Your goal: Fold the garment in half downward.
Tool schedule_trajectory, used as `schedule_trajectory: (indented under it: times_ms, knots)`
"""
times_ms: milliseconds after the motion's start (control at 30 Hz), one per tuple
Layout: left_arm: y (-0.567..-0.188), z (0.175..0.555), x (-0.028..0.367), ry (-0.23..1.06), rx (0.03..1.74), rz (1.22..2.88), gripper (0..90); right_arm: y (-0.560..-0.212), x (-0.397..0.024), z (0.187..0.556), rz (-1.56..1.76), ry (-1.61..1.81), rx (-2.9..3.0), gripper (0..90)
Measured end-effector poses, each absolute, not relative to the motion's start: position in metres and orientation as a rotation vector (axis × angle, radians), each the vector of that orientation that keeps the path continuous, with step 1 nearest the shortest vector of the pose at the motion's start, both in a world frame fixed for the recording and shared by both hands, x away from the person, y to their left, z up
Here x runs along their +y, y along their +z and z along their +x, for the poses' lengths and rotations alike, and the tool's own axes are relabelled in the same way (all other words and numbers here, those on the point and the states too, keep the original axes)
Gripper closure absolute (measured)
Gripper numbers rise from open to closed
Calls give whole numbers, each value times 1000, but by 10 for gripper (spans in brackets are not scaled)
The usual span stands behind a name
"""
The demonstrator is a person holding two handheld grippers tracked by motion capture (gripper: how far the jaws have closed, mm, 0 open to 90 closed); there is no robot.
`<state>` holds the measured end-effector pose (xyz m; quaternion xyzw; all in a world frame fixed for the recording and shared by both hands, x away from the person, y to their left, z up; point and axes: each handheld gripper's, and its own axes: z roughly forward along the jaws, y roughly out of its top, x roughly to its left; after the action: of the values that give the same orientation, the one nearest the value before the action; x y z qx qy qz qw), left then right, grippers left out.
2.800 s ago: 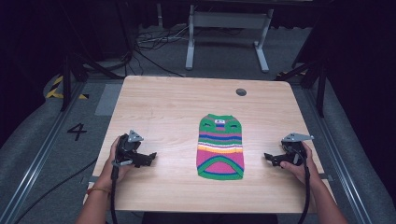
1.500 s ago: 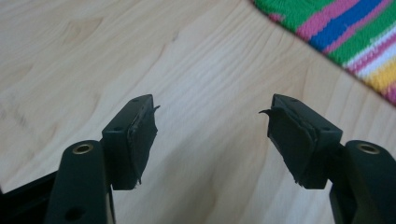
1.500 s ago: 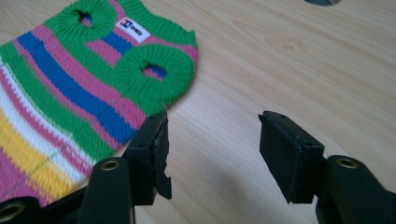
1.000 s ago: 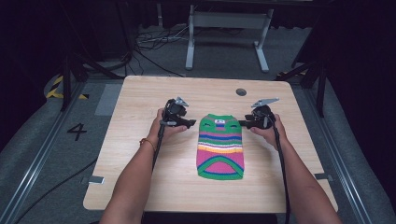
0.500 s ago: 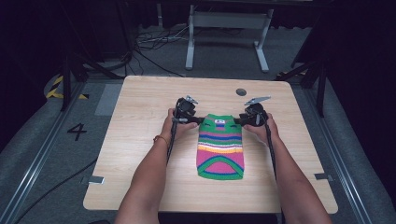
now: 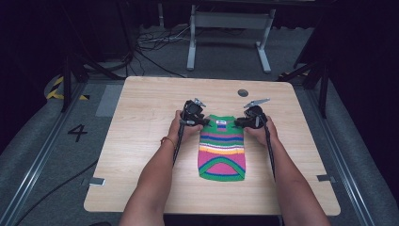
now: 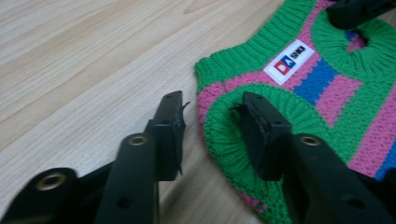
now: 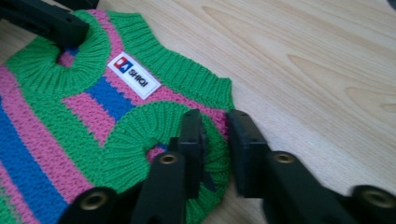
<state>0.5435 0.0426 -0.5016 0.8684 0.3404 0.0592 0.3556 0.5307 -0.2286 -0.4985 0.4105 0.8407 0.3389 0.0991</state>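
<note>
Both my grippers have reached the sweater's armholes; left gripper jaws apart, right gripper jaws straddle the cuff, hiding it; worktop bare around.

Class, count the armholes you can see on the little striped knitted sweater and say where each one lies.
2. One armhole is at the sweater's left shoulder, by the left gripper; the other armhole is at its right shoulder, by the right gripper.
</note>
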Motion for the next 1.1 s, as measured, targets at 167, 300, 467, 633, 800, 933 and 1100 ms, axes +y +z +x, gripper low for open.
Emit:
schedule_trajectory:
  times_ms: [167, 300, 467, 633, 800, 933, 1100]
  knots:
    - [-501, 541, 43, 152, 869, 2253, 792, -498, -229, 531, 1184, 1011, 2508, 840]
    - [-499, 539, 45, 195, 872, 2249, 830, -499, -229, 532, 1202, 1040, 2497, 842]
    - [-495, 541, 50, 239, 896, 2247, 830, -493, -219, 532, 1161, 1051, 2481, 849]
    - [-484, 541, 52, 306, 872, 2250, 830, -483, -215, 533, 1133, 1078, 2460, 853]
    - [-468, 530, 58, 341, 777, 2264, 827, -468, -214, 529, 1073, 1136, 2436, 853]
    - [-459, 520, 63, 363, 716, 2260, 821, -459, -213, 521, 1008, 1170, 2438, 853]
    - [-450, 506, 68, 404, 637, 2242, 819, -447, -214, 506, 932, 1213, 2426, 853]
